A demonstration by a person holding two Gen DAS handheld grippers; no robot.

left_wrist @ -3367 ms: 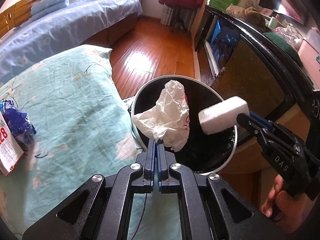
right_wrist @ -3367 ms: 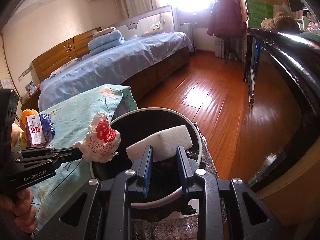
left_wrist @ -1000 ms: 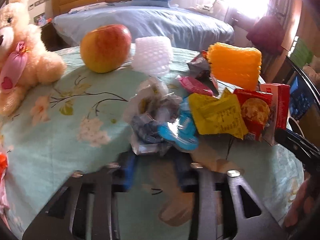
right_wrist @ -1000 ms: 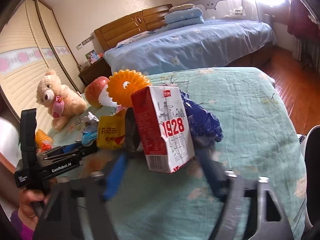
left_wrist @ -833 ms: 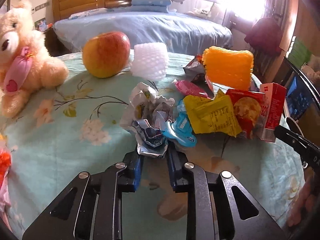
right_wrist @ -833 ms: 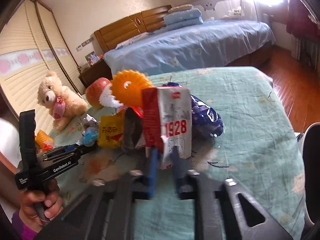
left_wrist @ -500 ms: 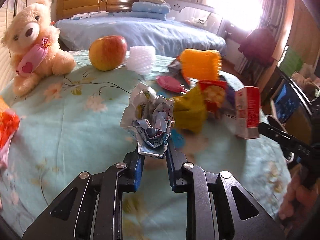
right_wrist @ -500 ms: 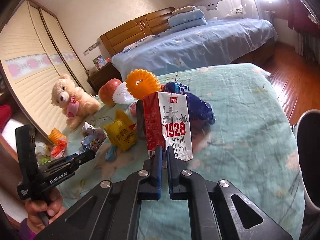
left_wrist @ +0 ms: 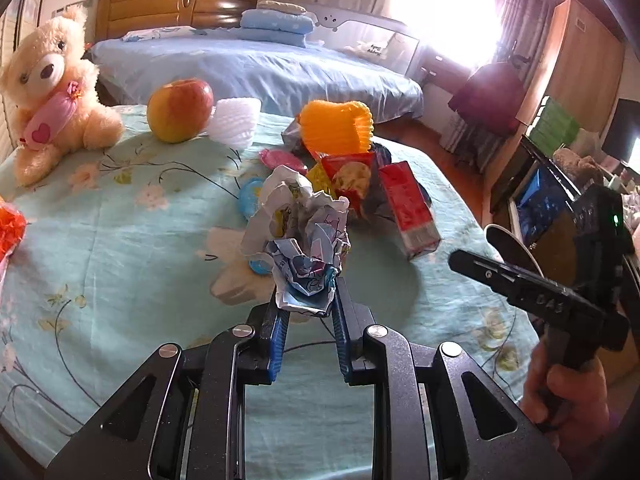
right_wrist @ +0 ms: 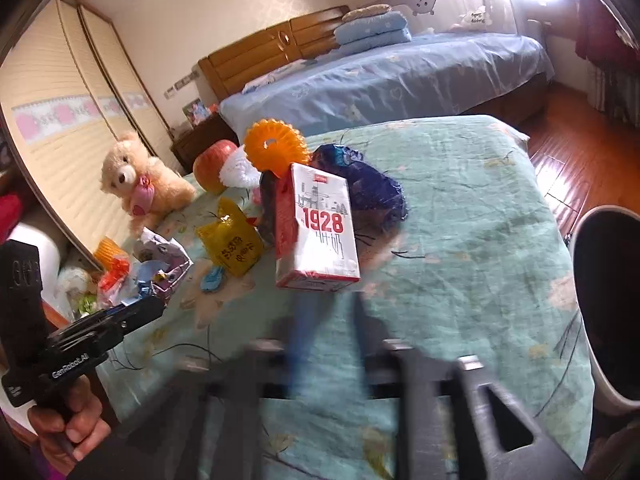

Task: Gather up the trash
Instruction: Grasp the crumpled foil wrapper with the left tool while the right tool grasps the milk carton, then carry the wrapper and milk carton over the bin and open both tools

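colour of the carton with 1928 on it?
Carton: red sides, white front with red numerals; right wrist view shows it best.

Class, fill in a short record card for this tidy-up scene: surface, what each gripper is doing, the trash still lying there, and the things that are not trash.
Surface: green flowered cloth
Left gripper: shut on a crumpled paper ball
Right gripper: blurred, jaws just opened, nothing between them
Trash left: red carton, yellow packet, blue wrapper
Not trash: apple, teddy bear

Your trash: crumpled paper wad and "1928" carton.
The wad sits raised above the table; the red-and-white carton stands tilted on the cloth.
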